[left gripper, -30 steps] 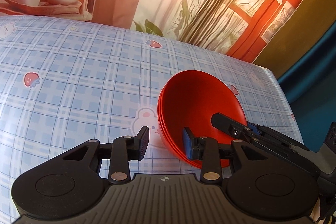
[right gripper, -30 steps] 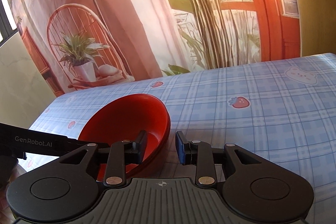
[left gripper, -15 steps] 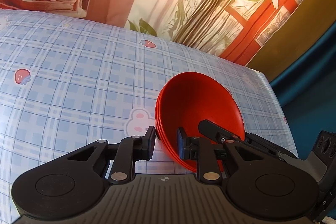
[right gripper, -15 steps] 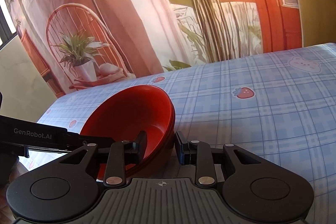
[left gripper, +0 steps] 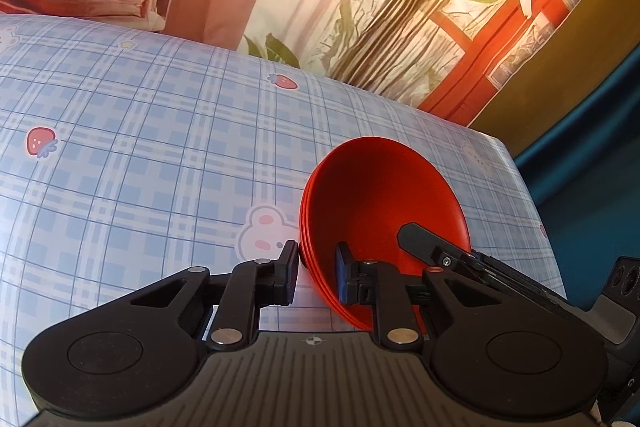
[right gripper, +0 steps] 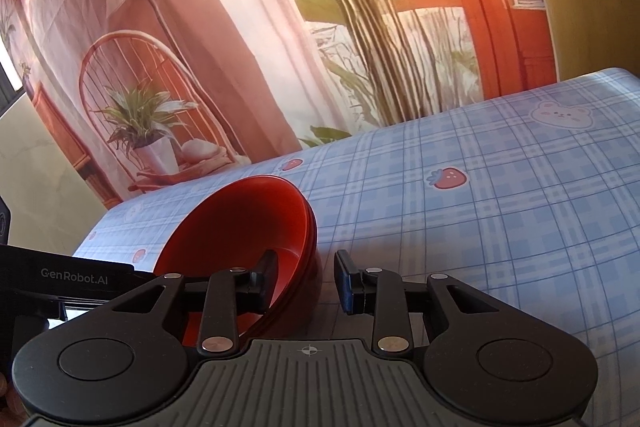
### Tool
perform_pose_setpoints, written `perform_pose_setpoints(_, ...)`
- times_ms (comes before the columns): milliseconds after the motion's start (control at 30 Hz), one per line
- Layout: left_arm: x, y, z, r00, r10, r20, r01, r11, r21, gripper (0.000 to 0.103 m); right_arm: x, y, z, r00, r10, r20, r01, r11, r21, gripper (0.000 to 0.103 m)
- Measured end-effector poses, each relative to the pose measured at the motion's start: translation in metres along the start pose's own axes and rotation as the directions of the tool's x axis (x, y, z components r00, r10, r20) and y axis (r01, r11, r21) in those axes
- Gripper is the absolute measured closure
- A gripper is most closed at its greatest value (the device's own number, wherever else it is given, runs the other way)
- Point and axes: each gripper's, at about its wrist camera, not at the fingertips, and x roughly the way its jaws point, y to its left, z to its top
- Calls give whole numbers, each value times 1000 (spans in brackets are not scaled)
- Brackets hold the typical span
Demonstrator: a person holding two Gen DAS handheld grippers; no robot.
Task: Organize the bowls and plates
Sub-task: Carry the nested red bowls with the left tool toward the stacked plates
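Red bowls [left gripper: 380, 211], nested in a stack, several rims showing at the near edge; stack sits on the cloth [left gripper: 140, 155], near its edge. In the left wrist view the rim passes between the fingers of the left gripper [left gripper: 316, 273]: one finger outside the wall, touching or nearly so, the other inside; whether it grips, cannot tell. Right gripper [right gripper: 306, 279] straddles the opposite rim: inner finger in the bowl, outer finger standing apart from the wall, jaws parted and not pinching. Its finger [left gripper: 424, 239] shows inside the bowl from the left view. Backdrop [right gripper: 280, 27] with printed plants behind.
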Motion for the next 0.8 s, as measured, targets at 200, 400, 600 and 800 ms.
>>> perform_pose_setpoints(200, -1, -1, -2, 1000, 7, 5, -7, 1000, 2, 83, -10, -5, 6, 1000, 0, 29, -2, 999, 50, 85)
perform_pose_setpoints(400, -4, -2, -3, 1000, 10, 4, -10, 1000, 0, 83, -11, -8, 4, 1000, -5, 14, 4, 996, 90, 86)
perform_pose_setpoints(600, -5, -1, -4, 1000, 18, 3, -18, 1000, -5, 84, -9, -5, 1, 1000, 4, -9, -3, 993, 121, 84)
perform_pose_setpoints(800, -6, -1, -6, 1000, 15, -2, -15, 1000, -7, 85, -10, -4, -2, 1000, -3, -5, 4, 991, 133, 86)
